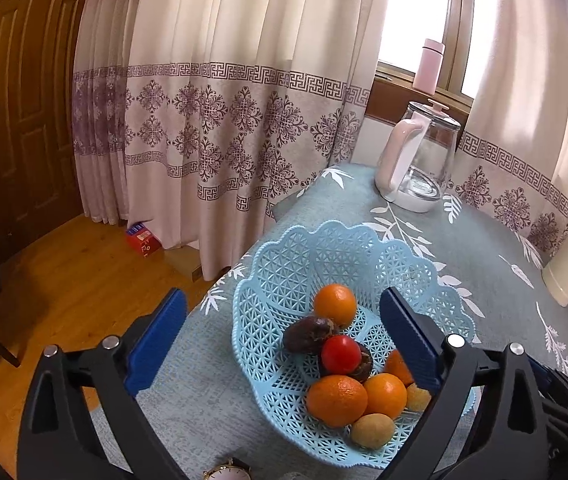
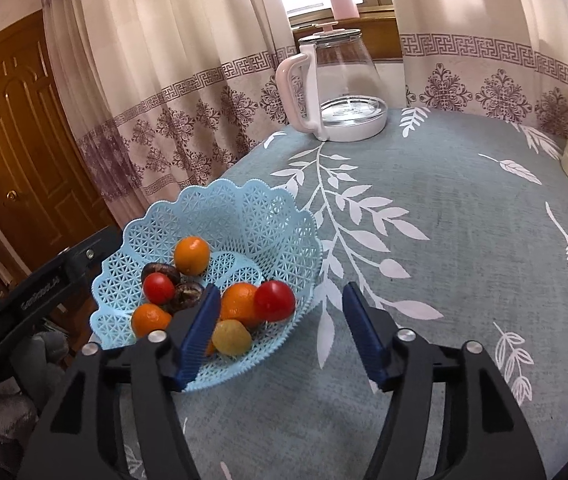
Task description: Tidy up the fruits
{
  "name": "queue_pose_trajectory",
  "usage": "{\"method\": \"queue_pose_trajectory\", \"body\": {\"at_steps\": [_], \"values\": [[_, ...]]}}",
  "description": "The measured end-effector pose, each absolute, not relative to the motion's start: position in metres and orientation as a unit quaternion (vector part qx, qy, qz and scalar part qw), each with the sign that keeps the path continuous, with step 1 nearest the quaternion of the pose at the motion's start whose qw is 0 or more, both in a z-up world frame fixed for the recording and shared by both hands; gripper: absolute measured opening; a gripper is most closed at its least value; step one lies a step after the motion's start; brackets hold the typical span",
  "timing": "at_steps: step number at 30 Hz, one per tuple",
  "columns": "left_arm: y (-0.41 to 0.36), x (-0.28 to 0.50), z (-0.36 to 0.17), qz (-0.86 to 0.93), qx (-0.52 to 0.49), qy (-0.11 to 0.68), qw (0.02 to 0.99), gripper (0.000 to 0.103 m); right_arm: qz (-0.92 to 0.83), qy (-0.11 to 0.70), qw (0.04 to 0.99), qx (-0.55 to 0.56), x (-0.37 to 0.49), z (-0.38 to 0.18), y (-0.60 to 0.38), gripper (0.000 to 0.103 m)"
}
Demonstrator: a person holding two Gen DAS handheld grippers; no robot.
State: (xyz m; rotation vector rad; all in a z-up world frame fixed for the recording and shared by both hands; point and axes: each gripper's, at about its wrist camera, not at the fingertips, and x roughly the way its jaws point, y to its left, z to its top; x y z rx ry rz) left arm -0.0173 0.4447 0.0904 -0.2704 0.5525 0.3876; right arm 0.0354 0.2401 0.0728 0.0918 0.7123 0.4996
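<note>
Teal leaf-print tablecloth (image 2: 464, 240) covers the table, with patterned curtains behind. Near its left edge sits a round, pale blue lattice basket (image 2: 243, 208), opening upward, with no evident long axis. Visible inside: four oranges (image 2: 191, 255), two red tomatoes (image 2: 274, 301), two dark brown fruits (image 2: 188, 294), and at least one yellowish fruit (image 2: 231, 337). Left gripper (image 1: 284, 332) and right gripper (image 2: 281, 330) both spread wide, holding nothing. One glass kettle (image 2: 344, 92) stands well behind.

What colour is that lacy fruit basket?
Light blue; the basket shows best in the right wrist view.
</note>
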Motion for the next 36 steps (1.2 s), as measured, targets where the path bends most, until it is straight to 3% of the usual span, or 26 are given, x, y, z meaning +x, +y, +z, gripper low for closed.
{"method": "queue_pose_trajectory", "body": {"at_steps": [2,4,17,27,36], "values": [[0.444,-0.018,0.091,0.19,-0.132,0.271,0.935,0.099,0.246,0.346,0.904,0.042,0.032,0.073,0.239,0.066],[0.444,-0.019,0.092,0.189,-0.131,0.269,0.935,0.099,0.249,0.346,0.904,0.041,0.029,0.074,0.238,0.075],[0.447,-0.043,0.101,0.191,-0.096,0.266,0.94,0.1,0.268,0.342,0.9,0.031,0.003,0.079,0.236,0.081],[0.429,-0.072,0.107,0.178,-0.005,0.271,0.946,0.1,0.27,0.345,0.899,0.021,-0.008,0.08,0.234,0.088],[0.414,-0.077,0.114,0.17,0.022,0.264,0.949,0.1,0.268,0.338,0.902,0.008,-0.019,0.083,0.235,0.089]]}}
